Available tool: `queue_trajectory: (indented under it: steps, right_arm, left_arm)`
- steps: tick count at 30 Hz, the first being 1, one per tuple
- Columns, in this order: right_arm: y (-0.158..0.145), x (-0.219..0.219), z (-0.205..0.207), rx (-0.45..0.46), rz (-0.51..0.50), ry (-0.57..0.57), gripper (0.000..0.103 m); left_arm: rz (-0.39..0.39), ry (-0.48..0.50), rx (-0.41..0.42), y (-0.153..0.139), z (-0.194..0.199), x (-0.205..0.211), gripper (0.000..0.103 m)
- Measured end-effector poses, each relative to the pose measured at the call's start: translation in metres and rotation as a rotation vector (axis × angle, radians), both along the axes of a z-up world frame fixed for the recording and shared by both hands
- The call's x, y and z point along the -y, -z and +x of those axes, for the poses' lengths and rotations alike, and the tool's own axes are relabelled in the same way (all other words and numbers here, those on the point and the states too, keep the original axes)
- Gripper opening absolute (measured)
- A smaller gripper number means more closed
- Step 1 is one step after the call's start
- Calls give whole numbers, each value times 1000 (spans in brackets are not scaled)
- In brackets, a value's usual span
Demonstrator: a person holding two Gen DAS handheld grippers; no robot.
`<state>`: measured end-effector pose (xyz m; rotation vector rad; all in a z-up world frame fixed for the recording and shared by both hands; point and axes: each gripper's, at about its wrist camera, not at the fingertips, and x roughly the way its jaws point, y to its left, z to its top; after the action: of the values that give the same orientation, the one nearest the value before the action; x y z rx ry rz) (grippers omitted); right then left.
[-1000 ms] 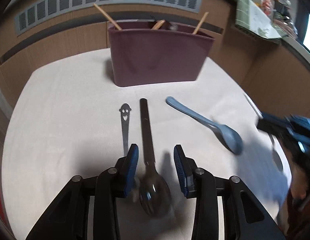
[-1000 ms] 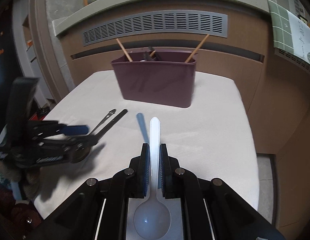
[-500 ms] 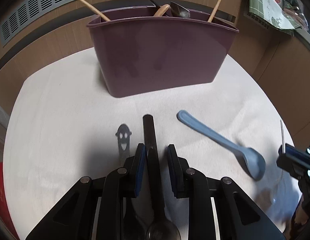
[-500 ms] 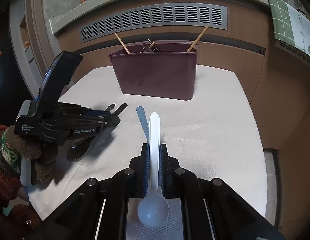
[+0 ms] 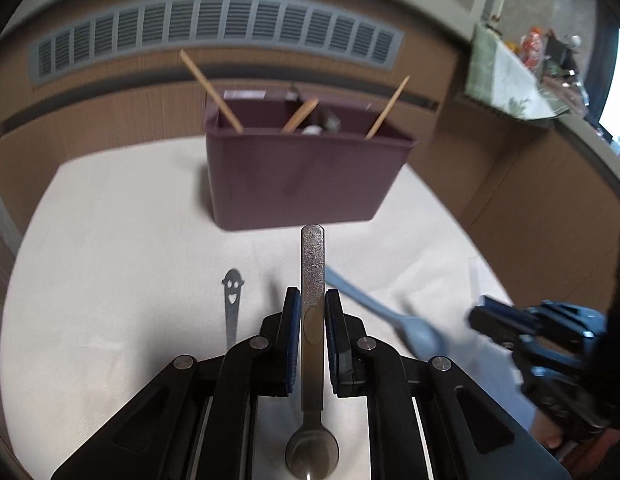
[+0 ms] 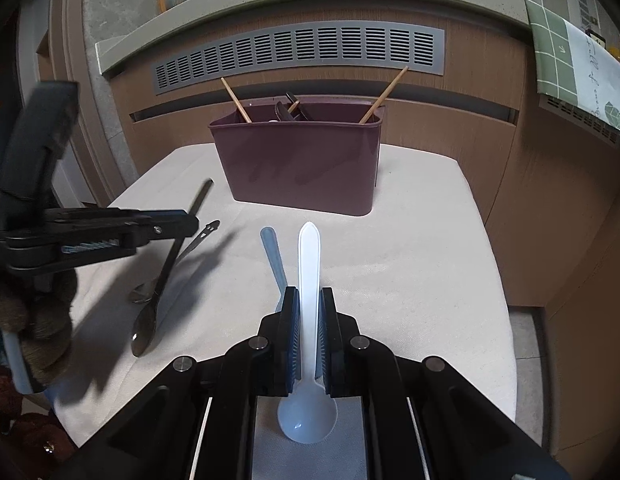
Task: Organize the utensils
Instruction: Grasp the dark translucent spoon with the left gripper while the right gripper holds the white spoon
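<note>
- A white cloth-covered surface (image 6: 410,264) is standing in front of a brown wood-panelled wall carrying a long grey vent grille (image 6: 298,54).
- A dark purple caddy (image 6: 302,164) is sitting upright at the far side of the surface, and wooden chopsticks (image 6: 384,94) are leaning out of its left and right ends, with darker utensil handles showing in the middle.
- The left tongs (image 5: 312,322) are gripping a metal spoon (image 5: 312,280) by its flat handle; the handle is pointing toward the caddy and the bowl is lying back between the black arms.
- In the right wrist view this metal spoon is hanging clear of the cloth, tilted, with its bowl low.
- The right tongs (image 6: 309,326) are clamping a white plastic spoon (image 6: 309,264) around its handle, bowl nearest the camera and tip aimed at the caddy.
- A blue spoon (image 5: 384,312) is lying on the cloth between the two tongs, its handle end nearest the caddy; from the right wrist view it is passing just beneath the white spoon.
- A thin metal utensil with a smiley-face cutout (image 5: 232,300) is resting flat on the cloth just left of the left tongs.
- A green and white checked cloth (image 6: 570,56) is draping over the ledge at the far right.
- A gloved hand (image 6: 42,320) is holding the left tool at the left edge of the right wrist view.
</note>
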<state>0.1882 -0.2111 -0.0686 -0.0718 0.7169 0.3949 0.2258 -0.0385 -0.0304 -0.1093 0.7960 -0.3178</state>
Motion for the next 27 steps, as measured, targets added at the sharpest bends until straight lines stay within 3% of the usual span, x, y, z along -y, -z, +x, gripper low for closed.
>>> queue_trajectory:
  steps: [10, 27]
  right_arm:
    - [-6, 5, -1, 15, 20, 26, 8]
    - [-4, 8, 7, -5, 23, 73, 8]
  left_arm:
    - [-94, -48, 116, -34, -27, -21, 12]
    - [-128, -107, 162, -47, -42, -44, 4]
